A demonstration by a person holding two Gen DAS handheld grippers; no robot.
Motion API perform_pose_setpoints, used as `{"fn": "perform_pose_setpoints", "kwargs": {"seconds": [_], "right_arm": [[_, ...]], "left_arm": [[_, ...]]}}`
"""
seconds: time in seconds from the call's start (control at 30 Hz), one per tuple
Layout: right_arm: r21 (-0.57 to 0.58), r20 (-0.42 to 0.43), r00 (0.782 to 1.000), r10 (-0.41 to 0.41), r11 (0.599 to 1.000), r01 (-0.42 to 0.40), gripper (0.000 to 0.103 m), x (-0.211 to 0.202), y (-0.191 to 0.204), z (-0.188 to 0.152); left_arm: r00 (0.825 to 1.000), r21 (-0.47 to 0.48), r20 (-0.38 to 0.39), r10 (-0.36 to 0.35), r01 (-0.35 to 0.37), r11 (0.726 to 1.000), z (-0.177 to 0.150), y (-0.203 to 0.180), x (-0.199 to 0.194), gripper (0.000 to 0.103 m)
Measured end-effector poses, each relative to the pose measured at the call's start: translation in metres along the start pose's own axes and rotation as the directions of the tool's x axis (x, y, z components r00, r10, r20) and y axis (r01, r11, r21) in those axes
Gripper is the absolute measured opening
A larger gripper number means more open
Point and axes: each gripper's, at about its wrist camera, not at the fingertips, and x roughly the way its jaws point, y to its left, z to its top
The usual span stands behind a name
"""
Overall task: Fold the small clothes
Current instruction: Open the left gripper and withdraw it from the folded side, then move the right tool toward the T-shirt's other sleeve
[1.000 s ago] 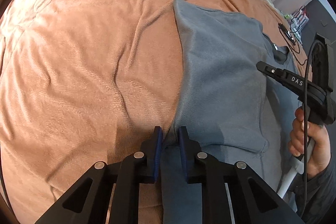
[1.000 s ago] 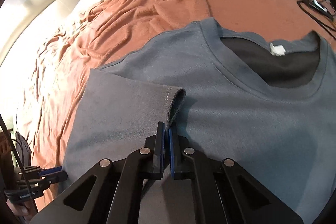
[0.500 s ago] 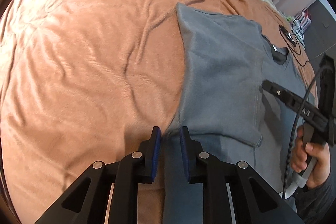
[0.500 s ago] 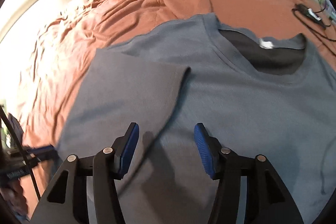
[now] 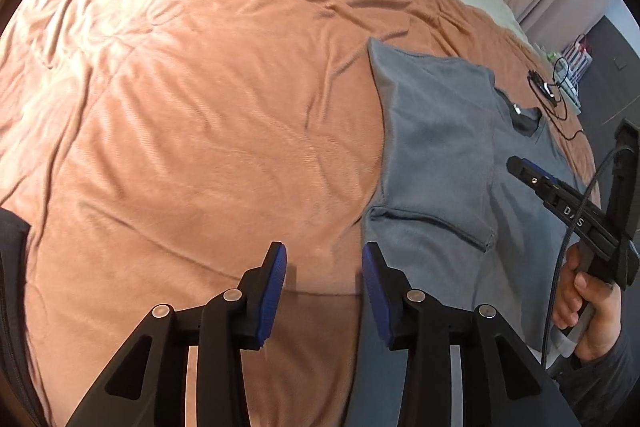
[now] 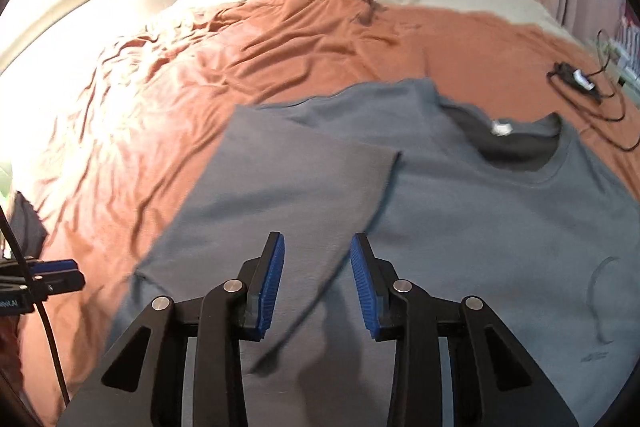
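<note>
both grippers, left [image 5: 323, 281] just opening, right [image 6: 317, 277] just narrowing, are held empty above the shirt [image 6: 460, 227] on an orange blanket [image 5: 200, 107]; a hand [image 5: 588, 311] is seen lower right.

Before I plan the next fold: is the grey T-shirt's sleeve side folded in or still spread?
Folded in: the grey T-shirt has one side flap lying over its body; the collar side remains flat.
</note>
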Motion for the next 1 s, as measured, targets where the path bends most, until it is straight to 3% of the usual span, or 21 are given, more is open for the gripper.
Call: {"fn": "perform_pose_setpoints", "kwargs": {"seconds": [0.1, 0.23, 0.37, 0.47, 0.57, 0.77, 0.87, 0.93, 1.0], "right_arm": [[0.001, -0.028, 0.999, 0.02, 1.0, -0.02, 0.032, 0.003, 0.003, -0.004], [-0.009, -0.09, 0.995, 0.052, 0.999, -0.053, 0.032, 0.018, 0.012, -0.012], [-0.062, -0.175, 0.984, 0.035, 0.997, -0.047, 0.032, 0.034, 0.021, -0.025], [-0.127, -0.187, 0.982, 0.006, 0.992, -0.03, 0.032, 0.03, 0.026, -0.034], [-0.13, -0.206, 0.978, 0.028, 0.99, -0.056, 0.032, 0.015, 0.026, -0.036], [-0.115, -0.165, 0.986, 0.025, 0.992, -0.044, 0.032, -0.039, 0.012, -0.043], [-0.129, -0.15, 0.988, 0.02, 0.991, -0.04, 0.038, -0.072, 0.006, -0.049], [-0.13, -0.129, 0.992, 0.008, 0.991, -0.025, 0.056, -0.094, 0.002, -0.053], [-0.139, -0.103, 0.995, 0.0, 0.99, -0.014, 0.06, -0.119, -0.001, -0.06]], "left_arm": [[1.0, -0.005, 0.019, 0.014, -0.013, 1.0, -0.005, 0.006, -0.01, 0.05], [0.999, -0.012, 0.033, 0.027, -0.026, 1.0, -0.012, 0.013, -0.02, 0.052], [0.999, -0.026, 0.035, 0.037, -0.036, 0.999, -0.019, 0.018, -0.027, 0.052], [0.997, -0.047, 0.062, 0.043, -0.04, 0.998, -0.025, 0.018, -0.04, 0.052], [0.991, -0.048, 0.125, 0.047, -0.042, 0.998, -0.029, 0.011, -0.059, 0.054], [0.97, -0.055, 0.235, 0.055, -0.043, 0.998, -0.038, -0.014, -0.106, 0.078], [0.963, -0.05, 0.26, 0.068, -0.057, 0.997, -0.043, -0.026, -0.125, 0.081], [0.96, -0.039, 0.271, 0.073, -0.065, 0.997, -0.047, -0.034, -0.137, 0.084], [0.953, -0.028, 0.295, 0.074, -0.069, 0.997, -0.051, -0.046, -0.151, 0.088]]}}
